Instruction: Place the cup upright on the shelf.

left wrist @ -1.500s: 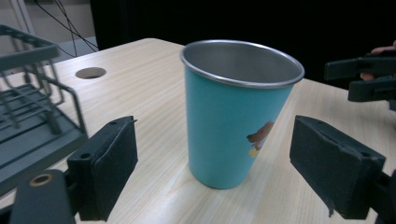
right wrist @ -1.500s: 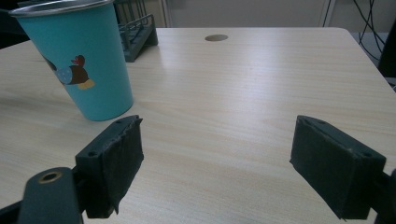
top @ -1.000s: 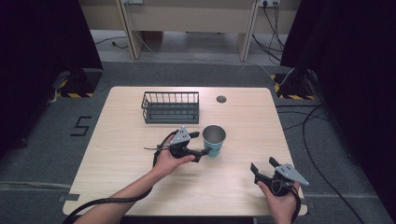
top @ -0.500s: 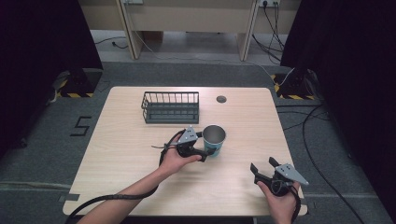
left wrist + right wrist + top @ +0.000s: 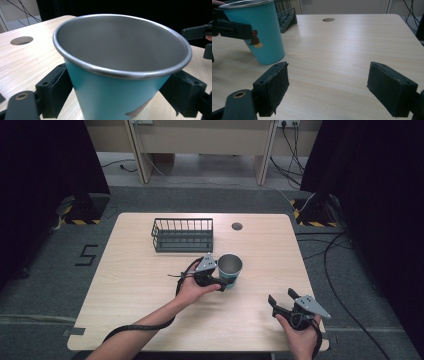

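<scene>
High view: left gripper (image 5: 220,281) at the table's (image 5: 130,285) middle, jaws set wide around the teal cup (image 5: 230,270), one pad on each flank; whether pressing or merely framing it, cannot tell from here. Cup upright, steel mouth up, long axis vertical, just ahead of the left hand (image 5: 192,290). Wire basket (image 5: 183,235) beyond the fingers, near but apart. Right gripper (image 5: 283,301) near the table's front right edge, jaws spread, holding nothing, well apart from the cup.

Left gripper view: cup (image 5: 120,75) standing between the two black pads (image 5: 56,87), left pad at the wall's edge, right pad just beside the wall; contact hard to confirm. Jaws wide open. Rolled metal rim, dull steel inside, teal outside, a small brownish mark low on the wall. Mouth upward, tapering downward.

Right gripper view: own fingers (image 5: 274,85) far apart, bare tabletop (image 5: 342,55) between them, touching nothing. Cup (image 5: 259,30) beyond the left finger, base on the wood, leaning slightly, a small brown and yellow figure on its side, the other gripper's black pad (image 5: 234,28) against its wall.
</scene>
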The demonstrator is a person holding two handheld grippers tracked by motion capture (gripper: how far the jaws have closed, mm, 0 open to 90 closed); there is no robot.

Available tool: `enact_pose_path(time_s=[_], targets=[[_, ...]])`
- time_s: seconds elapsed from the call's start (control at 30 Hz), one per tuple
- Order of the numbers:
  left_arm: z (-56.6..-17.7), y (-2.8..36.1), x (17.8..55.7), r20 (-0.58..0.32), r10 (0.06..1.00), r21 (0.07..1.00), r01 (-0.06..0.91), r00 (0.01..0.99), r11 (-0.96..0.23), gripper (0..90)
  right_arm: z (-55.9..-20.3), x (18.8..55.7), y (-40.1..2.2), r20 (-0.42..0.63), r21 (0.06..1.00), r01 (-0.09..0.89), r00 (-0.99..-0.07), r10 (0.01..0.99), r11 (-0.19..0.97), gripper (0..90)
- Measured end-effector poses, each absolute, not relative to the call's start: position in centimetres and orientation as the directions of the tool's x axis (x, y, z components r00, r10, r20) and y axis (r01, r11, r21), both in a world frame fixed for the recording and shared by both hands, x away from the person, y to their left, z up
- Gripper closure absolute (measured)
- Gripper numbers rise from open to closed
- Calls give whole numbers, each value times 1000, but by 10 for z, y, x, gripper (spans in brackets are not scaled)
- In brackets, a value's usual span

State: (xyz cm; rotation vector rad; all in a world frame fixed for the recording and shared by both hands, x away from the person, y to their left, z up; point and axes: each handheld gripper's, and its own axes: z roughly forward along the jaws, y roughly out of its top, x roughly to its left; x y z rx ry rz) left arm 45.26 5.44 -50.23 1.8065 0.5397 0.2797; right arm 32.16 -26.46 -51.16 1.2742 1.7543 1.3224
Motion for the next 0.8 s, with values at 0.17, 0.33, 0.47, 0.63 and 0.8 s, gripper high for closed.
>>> enact_pose_path(time_s=[0.17, 0.33, 0.47, 0.63, 0.8], targets=[[-503, 55, 452, -79, 493, 951, 214, 866, -222, 155, -512, 322, -264, 90, 939, 342, -366, 926, 44, 183], [-503, 56, 452, -76, 481, 954, 205, 873, -220, 157, -512, 322, -264, 91, 937, 346, -365, 926, 44, 187], [-504, 58, 451, -81, 479, 955, 207, 874, -215, 158, -512, 322, -264, 91, 937, 345, -365, 927, 44, 189], [-503, 60, 450, -94, 481, 956, 214, 872, -200, 158, -512, 322, -264, 86, 938, 343, -366, 926, 49, 191], [-498, 65, 450, -94, 487, 960, 208, 868, -186, 158, -512, 322, -264, 91, 937, 346, -365, 926, 44, 193]])
